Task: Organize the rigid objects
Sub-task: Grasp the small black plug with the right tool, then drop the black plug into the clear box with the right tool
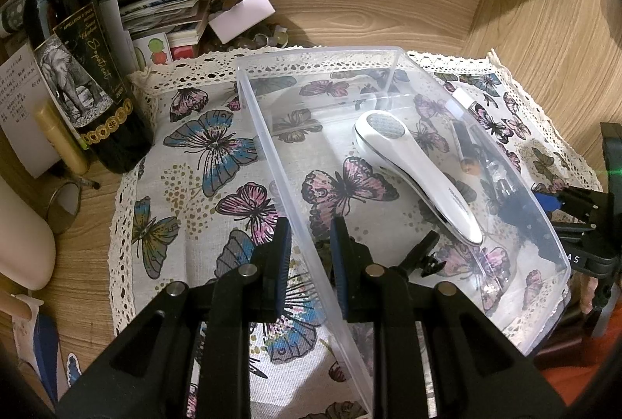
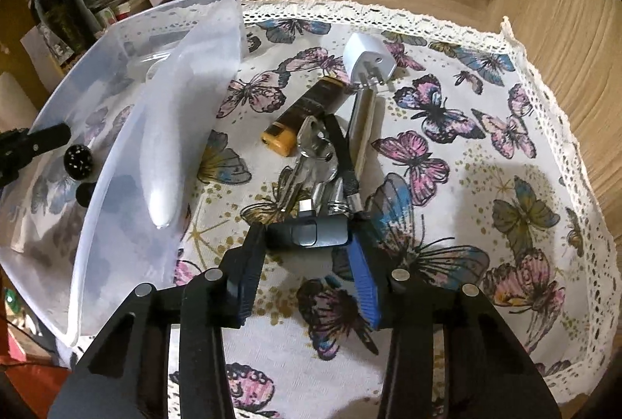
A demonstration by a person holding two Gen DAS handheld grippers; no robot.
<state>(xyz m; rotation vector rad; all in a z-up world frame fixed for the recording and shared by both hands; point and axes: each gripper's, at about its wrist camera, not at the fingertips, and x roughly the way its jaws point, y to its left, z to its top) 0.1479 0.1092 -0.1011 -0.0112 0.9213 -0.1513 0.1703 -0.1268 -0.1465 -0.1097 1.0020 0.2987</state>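
Observation:
A clear plastic bin [image 1: 536, 224] stands on the butterfly cloth [image 1: 202, 154]. A white handheld device [image 1: 420, 177] lies inside it. My left gripper [image 1: 310, 228] is shut on the bin's near wall, one finger on each side. In the right wrist view the bin [image 2: 116, 185] is at the left, with the white device [image 2: 163, 162] seen through its wall. My right gripper [image 2: 307, 236] is shut on a small grey gadget [image 2: 311, 234] just above the cloth. Beyond it lie a metal tool [image 2: 311, 154], a black cable [image 2: 346, 162], a brown and yellow lighter [image 2: 299, 115] and a white plug [image 2: 365, 59].
A dark wine bottle [image 1: 77, 76] stands at the left beside a gold tube [image 1: 62, 139] and a pile of papers and boxes [image 1: 171, 14]. Wooden walls [image 1: 544, 30] close the back and right. The cloth's lace edge [image 2: 544, 100] runs along the right.

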